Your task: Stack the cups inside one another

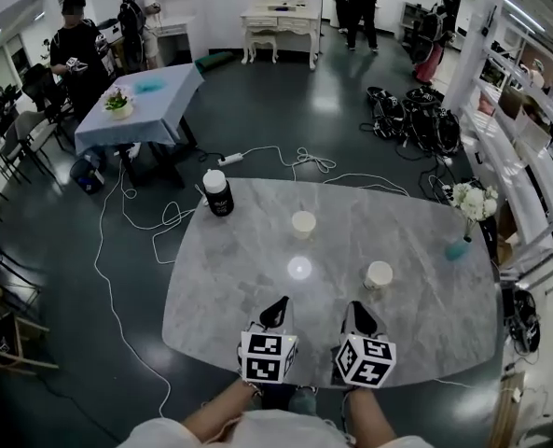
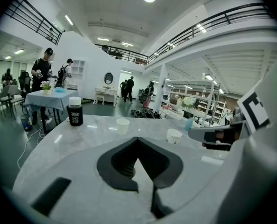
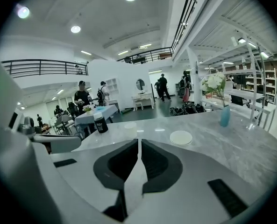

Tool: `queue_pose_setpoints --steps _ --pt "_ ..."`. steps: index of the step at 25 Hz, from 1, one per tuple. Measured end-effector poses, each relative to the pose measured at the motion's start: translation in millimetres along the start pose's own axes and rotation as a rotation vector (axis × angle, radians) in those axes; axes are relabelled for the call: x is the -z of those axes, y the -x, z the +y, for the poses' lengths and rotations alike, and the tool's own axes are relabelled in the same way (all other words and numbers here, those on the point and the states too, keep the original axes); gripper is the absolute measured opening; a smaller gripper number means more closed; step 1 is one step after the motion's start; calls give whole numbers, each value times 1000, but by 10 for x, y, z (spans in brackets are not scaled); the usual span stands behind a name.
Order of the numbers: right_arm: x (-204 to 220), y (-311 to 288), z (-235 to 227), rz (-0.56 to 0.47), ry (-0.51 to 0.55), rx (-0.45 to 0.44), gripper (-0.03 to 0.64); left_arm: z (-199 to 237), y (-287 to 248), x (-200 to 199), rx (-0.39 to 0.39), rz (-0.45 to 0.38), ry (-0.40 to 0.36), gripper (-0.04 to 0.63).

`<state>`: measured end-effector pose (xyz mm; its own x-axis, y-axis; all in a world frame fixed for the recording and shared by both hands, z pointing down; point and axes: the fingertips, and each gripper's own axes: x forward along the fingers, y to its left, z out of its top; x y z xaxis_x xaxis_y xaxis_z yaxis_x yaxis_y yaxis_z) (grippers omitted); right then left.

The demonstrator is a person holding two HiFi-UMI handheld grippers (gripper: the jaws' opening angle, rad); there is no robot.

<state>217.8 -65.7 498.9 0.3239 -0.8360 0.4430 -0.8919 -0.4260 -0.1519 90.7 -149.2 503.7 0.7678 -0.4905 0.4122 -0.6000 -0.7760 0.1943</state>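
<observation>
Two pale paper cups stand upright and apart on the grey marble table (image 1: 229,287). The far cup (image 1: 303,223) is near the table's middle and the near cup (image 1: 379,274) is to its right. My left gripper (image 1: 278,303) is over the near edge, jaws together with nothing between them, well short of the far cup (image 2: 123,125). My right gripper (image 1: 357,310) is beside it, also shut and empty, with the near cup (image 3: 181,137) just ahead and slightly to the right. In the left gripper view that cup (image 2: 174,136) sits right of centre.
A black jar with a white lid (image 1: 218,193) stands at the table's far left. A blue vase of white flowers (image 1: 465,220) is at the far right edge. Cables lie on the floor beyond the table; people stand by a blue-clothed table (image 1: 141,101) farther off.
</observation>
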Motion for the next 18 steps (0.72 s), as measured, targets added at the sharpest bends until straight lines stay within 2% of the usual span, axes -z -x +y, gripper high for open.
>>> queue_pose_setpoints --steps 10,13,18 --pt "-46 -712 175 58 56 -153 28 590 -196 54 -178 10 83 -5" --pt "-64 -971 234 76 65 -195 87 707 -268 71 -211 14 98 -5" --pt "-57 -1380 353 104 94 -250 123 847 -396 185 -249 30 128 -5"
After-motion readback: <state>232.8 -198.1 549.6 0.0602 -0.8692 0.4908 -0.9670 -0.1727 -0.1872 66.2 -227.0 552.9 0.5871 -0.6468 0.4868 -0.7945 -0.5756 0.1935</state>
